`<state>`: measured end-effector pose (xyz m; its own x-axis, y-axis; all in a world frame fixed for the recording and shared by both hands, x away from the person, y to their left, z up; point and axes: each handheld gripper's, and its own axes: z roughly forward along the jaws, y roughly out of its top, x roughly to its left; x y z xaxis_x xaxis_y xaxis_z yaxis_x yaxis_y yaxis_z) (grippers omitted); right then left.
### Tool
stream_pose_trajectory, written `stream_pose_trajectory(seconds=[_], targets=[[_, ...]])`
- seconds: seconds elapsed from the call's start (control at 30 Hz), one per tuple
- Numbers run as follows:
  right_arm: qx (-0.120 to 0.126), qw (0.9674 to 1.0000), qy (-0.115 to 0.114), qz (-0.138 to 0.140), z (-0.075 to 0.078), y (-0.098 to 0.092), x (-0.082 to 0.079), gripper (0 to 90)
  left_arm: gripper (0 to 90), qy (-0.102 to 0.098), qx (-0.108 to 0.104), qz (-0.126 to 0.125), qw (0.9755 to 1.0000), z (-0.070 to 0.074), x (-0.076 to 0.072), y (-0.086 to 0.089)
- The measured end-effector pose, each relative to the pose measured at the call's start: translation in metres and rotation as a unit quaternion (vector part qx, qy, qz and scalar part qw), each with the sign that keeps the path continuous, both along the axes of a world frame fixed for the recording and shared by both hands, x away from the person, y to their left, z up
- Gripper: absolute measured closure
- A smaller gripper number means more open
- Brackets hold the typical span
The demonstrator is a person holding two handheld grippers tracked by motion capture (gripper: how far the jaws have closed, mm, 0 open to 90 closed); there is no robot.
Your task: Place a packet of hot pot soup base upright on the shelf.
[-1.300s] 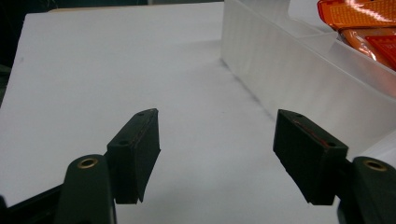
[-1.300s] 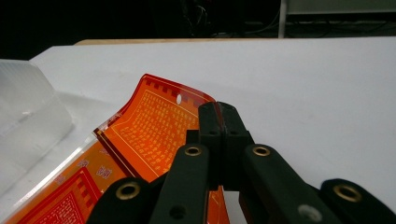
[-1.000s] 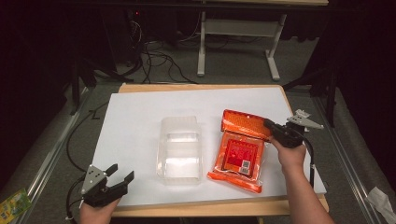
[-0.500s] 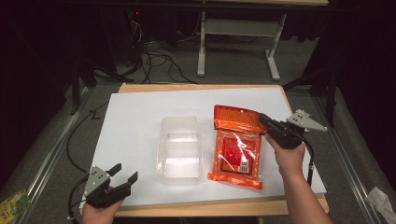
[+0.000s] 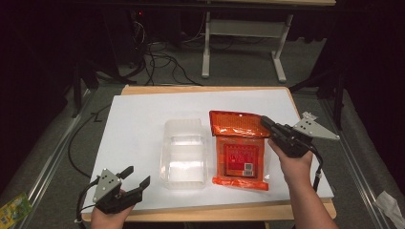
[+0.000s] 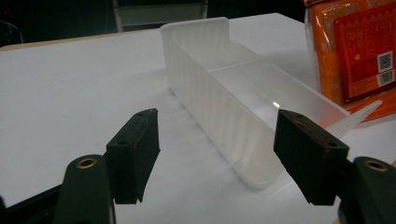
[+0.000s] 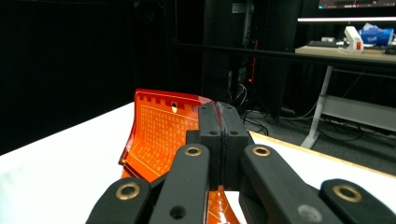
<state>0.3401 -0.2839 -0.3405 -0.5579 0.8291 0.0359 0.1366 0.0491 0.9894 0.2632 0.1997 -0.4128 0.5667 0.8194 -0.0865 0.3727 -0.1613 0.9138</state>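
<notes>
White tabletop (image 5: 143, 124) carried a clear container (image 5: 185, 152) at frame centre. Beside it, the orange packet (image 5: 241, 157) was pinched by the right gripper (image 5: 267, 125); lifting slowly was advised. The left gripper (image 5: 135, 177) was spread, lower left.

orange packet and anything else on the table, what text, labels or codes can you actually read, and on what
No words can be quoted from these pictures.
orange packet: a red panel with print, too blurred to read; a QR code and a barcode show in the left gripper view, not legible.
Packet's top flap, pinched in the right gripper: rows of tiny print in the right gripper view, too small to read.
clear plastic tray: no marking.
green wrapper beside the table: too small to read.
</notes>
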Motion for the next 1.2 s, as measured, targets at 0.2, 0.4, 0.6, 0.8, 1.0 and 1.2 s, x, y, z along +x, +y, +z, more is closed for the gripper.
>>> stream_pose_trajectory(seconds=[0.2, 0.4, 0.6, 0.8, 1.0, 1.2], targets=[[0.0, 1.0, -0.006, 0.005, 0.004, 0.002, -0.01, 90.0, 30.8, -0.003, 0.0, -0.006, 1.0, 0.011, 0.009, -0.016], [0.003, 0.9999, -0.01, 0.006, 0.005, 0.001, -0.018, 90.0, 29.9, -0.007, 0.01, -0.024, 0.9996, 0.028, 0.022, -0.036], [0.012, 0.9999, -0.007, 0.006, 0.004, -0.003, -0.022, 90.0, 28.4, -0.002, 0.0, -0.041, 0.9992, 0.044, 0.04, -0.056], [0.013, 0.9999, -0.008, 0.003, 0.002, -0.007, -0.025, 90.0, 27.1, 0.009, -0.001, -0.058, 0.9983, 0.05, 0.061, -0.079], [0.011, 0.9999, -0.009, 0.001, 0.0, -0.01, -0.027, 90.0, 26.5, 0.016, 0.001, -0.084, 0.9964, 0.054, 0.08, -0.107], [0.01, 0.9999, -0.009, -0.003, -0.001, -0.012, -0.027, 90.0, 25.8, 0.028, -0.004, -0.108, 0.9937, 0.054, 0.104, -0.138]])
